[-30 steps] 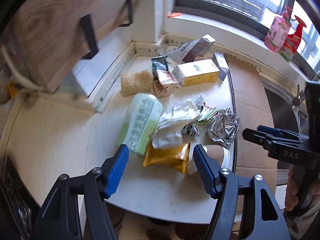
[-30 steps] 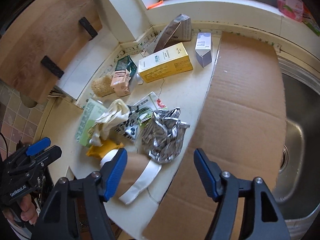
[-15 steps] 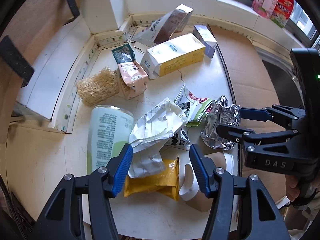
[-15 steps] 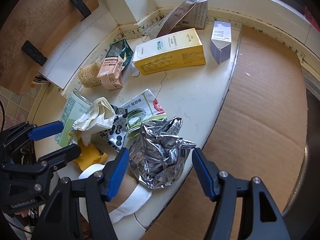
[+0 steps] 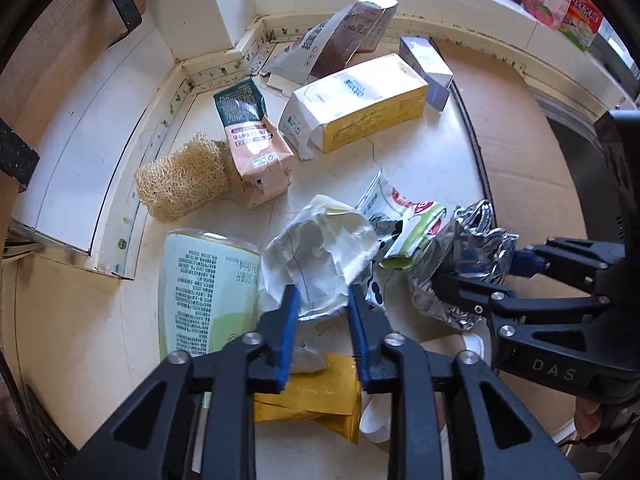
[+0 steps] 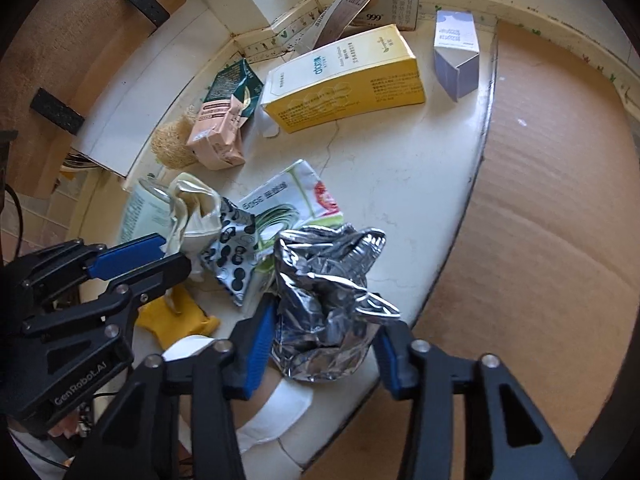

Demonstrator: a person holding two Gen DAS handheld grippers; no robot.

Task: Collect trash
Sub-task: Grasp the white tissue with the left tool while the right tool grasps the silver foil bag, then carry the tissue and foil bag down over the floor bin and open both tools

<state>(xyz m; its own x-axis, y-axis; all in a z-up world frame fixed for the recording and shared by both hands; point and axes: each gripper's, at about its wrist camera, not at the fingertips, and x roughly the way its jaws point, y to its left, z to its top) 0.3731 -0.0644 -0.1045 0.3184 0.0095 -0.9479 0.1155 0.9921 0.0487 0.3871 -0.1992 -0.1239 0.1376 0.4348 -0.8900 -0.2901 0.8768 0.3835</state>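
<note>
A heap of trash lies on the white counter (image 5: 80,340). My left gripper (image 5: 322,312) is shut on a crumpled white wrapper (image 5: 320,252), which also shows in the right wrist view (image 6: 192,208). My right gripper (image 6: 326,344) is shut on a crumpled silver foil bag (image 6: 328,284), also seen in the left wrist view (image 5: 460,264). A yellow packet (image 5: 316,396), a green drink can (image 5: 200,284) and a green-and-white snack bag (image 5: 404,220) lie around them.
Farther back lie a yellow box (image 5: 356,100), a pink carton (image 5: 256,160), a loofah sponge (image 5: 180,176), a small lilac box (image 6: 458,52) and an opened flat box (image 5: 332,40). Brown cardboard (image 6: 552,200) covers the right side. A wooden board (image 5: 60,8) stands left.
Both grippers moved forward into the heap and closed: the left onto the white wrapper, the right onto the silver foil bag.
</note>
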